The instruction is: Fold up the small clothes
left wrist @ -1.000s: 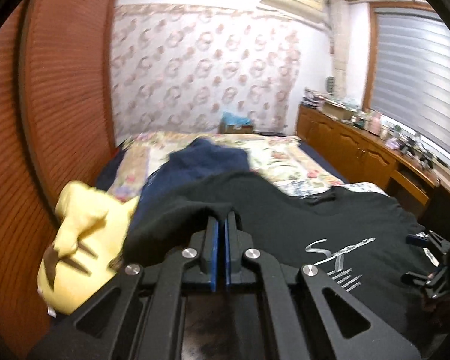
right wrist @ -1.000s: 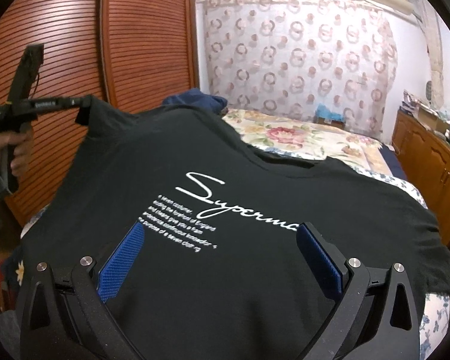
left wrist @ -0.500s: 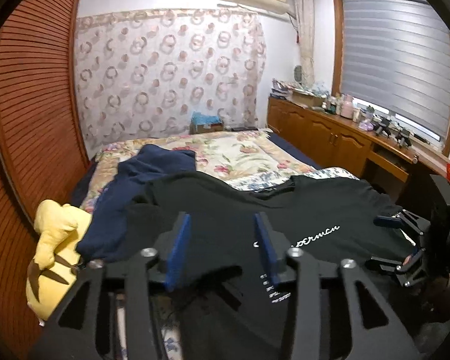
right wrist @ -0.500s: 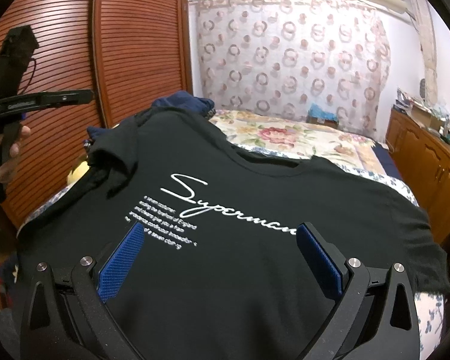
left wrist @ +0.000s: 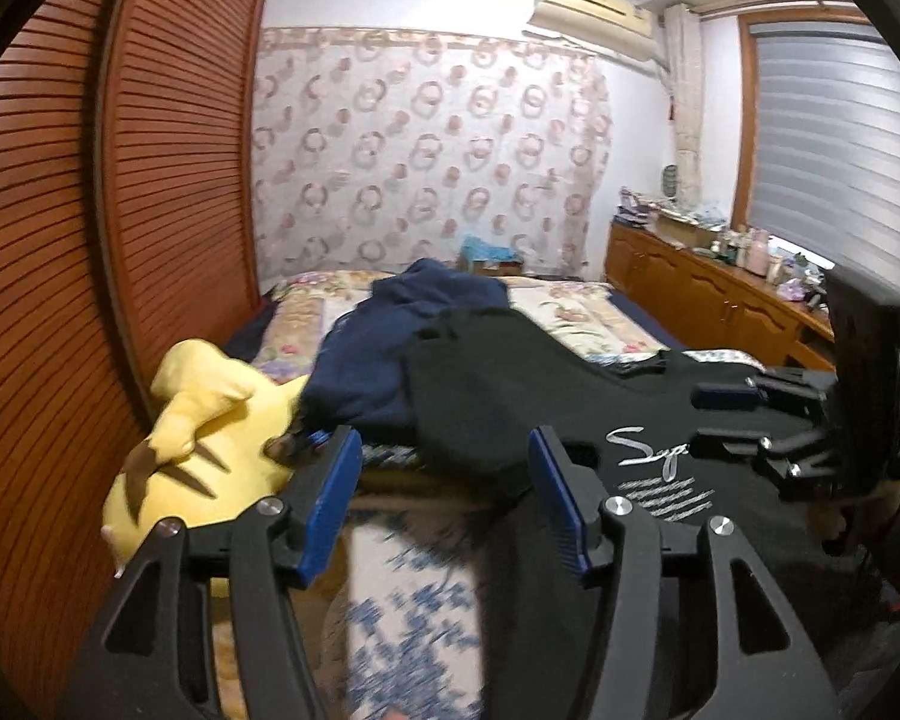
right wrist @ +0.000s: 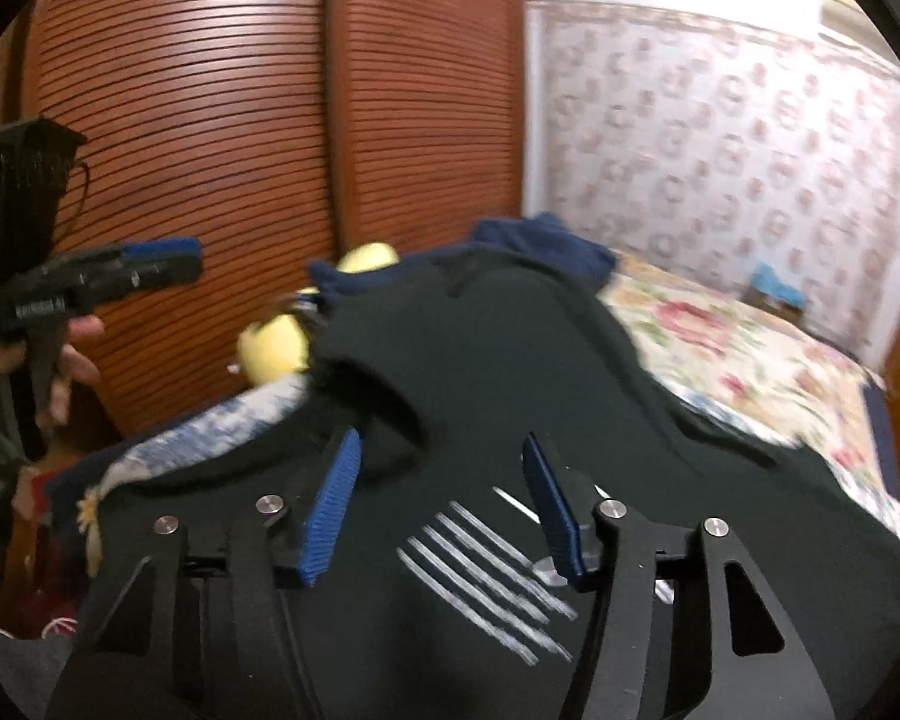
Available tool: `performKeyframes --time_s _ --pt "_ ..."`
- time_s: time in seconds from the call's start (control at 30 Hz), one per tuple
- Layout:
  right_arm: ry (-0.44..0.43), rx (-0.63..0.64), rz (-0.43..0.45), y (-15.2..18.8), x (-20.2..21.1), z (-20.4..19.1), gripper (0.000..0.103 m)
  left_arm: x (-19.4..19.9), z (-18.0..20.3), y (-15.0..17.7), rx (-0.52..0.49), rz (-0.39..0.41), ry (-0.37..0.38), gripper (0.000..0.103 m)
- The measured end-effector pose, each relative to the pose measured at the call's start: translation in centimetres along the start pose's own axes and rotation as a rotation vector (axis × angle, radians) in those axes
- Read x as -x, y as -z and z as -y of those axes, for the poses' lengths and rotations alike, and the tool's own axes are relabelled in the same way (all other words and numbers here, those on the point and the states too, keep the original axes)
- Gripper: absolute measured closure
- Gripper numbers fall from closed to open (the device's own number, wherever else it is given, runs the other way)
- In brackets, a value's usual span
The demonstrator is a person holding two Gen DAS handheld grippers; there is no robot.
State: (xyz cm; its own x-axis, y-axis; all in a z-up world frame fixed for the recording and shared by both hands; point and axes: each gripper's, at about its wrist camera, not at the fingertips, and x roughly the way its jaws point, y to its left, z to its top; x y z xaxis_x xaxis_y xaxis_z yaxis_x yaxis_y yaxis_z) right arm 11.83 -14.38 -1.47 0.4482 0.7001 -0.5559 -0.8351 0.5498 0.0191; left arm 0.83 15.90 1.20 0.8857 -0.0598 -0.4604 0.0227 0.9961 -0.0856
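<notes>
A black T-shirt (left wrist: 570,384) with white script print lies spread on the bed, its left sleeve crumpled; it also fills the right wrist view (right wrist: 510,372). My left gripper (left wrist: 444,480) is open and empty, above the shirt's left sleeve edge; in the right wrist view it (right wrist: 168,261) hangs in the air left of the shirt. My right gripper (right wrist: 438,480) is open and empty, low over the shirt near the print; in the left wrist view it (left wrist: 726,417) hovers over the shirt's right part.
A navy garment (left wrist: 390,336) lies bunched behind the shirt. A yellow plush toy (left wrist: 198,420) sits at the bed's left edge by the slatted wooden wardrobe doors (left wrist: 120,240). The floral bedspread (left wrist: 576,318) stretches back. A wooden cabinet (left wrist: 708,300) runs along the right wall.
My left gripper opened, let go of the shirt's sleeve and drew back left. The sleeve dropped onto the bed. My right gripper closed partway and moved down toward the shirt.
</notes>
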Motion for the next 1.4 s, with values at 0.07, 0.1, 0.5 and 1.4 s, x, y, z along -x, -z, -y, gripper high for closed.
performKeyframes --time_s 0.07,0.1,0.5,1.4 --pt "-0.041 0.029 -0.008 -1.0 -1.5 -0.9 0.048 0.2 -0.6 0.7 0.019 -0.001 -0.005 0.046" --pt "-0.059 0.046 -0.015 -1.5 -2.5 -1.5 0.048 0.2 -1.0 1.1 0.030 -0.003 -0.003 0.046" --pt "-0.076 0.262 -0.135 -4.0 -11.1 -6.2 0.055 0.6 -2.5 3.4 0.056 -0.034 -0.010 0.045" --pt "0.109 -0.127 -0.052 -5.8 -9.4 8.5 0.095 -5.4 -0.8 -0.5 0.038 -0.067 0.063 0.044"
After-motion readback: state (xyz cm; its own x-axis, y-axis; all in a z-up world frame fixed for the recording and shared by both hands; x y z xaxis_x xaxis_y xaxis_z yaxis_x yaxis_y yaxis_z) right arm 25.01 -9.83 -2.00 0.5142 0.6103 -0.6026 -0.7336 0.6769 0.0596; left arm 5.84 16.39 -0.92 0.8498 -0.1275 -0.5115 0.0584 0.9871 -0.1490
